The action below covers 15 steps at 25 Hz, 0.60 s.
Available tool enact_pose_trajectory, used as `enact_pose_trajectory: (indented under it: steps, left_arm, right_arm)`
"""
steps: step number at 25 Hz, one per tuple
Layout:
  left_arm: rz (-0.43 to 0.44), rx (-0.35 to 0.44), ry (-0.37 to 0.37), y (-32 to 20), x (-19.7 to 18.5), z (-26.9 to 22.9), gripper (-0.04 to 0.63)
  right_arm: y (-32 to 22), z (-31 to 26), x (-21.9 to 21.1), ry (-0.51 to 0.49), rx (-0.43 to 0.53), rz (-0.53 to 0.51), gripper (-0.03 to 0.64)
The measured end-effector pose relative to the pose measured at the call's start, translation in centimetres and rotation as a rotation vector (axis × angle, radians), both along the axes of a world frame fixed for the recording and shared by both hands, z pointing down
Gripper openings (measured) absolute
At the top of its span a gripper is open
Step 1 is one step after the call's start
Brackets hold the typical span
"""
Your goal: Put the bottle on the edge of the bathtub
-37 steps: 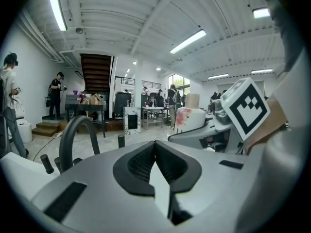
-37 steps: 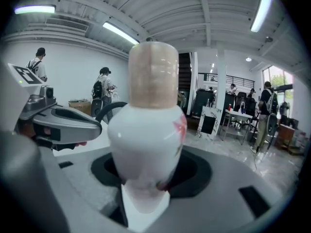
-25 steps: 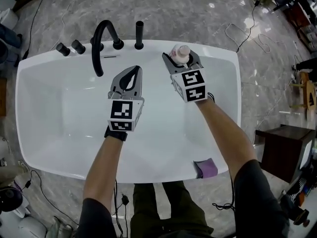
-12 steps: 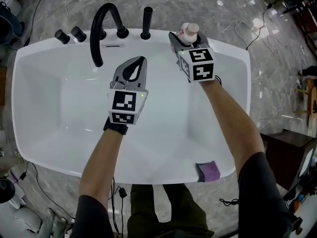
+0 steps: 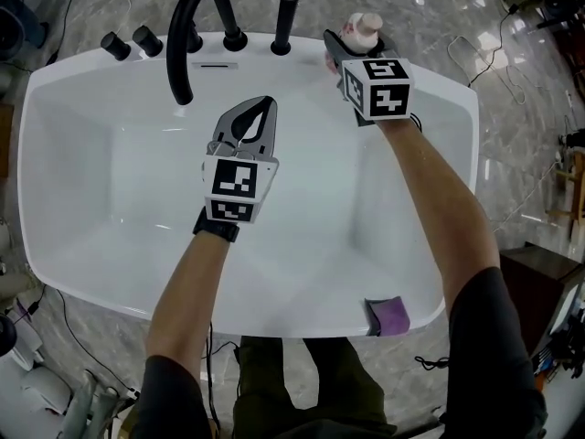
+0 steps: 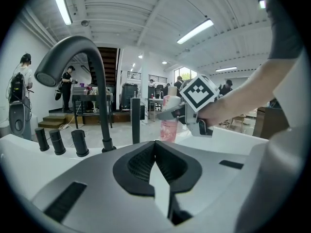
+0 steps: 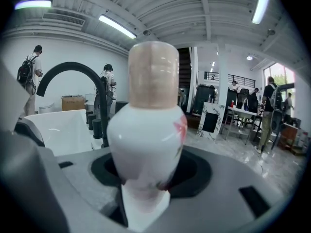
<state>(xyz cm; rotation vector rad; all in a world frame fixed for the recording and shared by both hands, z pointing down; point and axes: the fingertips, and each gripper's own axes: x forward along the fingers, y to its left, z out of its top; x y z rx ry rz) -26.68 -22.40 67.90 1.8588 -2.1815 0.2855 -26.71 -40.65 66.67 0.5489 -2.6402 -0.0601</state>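
A white bottle (image 5: 366, 26) with a pale pink cap and a pink print stands upright between the jaws of my right gripper (image 5: 358, 42), which is shut on its body. It is over the far rim of the white bathtub (image 5: 437, 88), just right of the black taps. I cannot tell whether its base touches the rim. The bottle (image 7: 146, 130) fills the right gripper view. From the left gripper view the bottle (image 6: 169, 124) shows beyond the rim. My left gripper (image 5: 261, 108) hangs over the middle of the tub, shut with nothing in it (image 6: 155, 147).
A curved black faucet (image 5: 186, 27) rises from the far rim, with a black column (image 5: 288, 21) and two knobs (image 5: 132, 42) beside it. A purple cloth (image 5: 388, 314) lies on the near rim. Cables run across the marble floor.
My right gripper has carried the bottle farther out and to the right, up to the far rim. The left gripper has sunk a little over the tub and stays shut.
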Motion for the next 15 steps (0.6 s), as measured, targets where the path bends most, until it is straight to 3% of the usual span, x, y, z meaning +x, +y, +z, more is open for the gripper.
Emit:
enact_pose_trajectory:
  steps: [15]
  left_arm:
    - [0.005,-0.035,0.009,0.9,0.4,2.0,0.002]
  right_arm:
    - [-1.5,1.3,-2.5,0.0,-0.008,0.002,0.224]
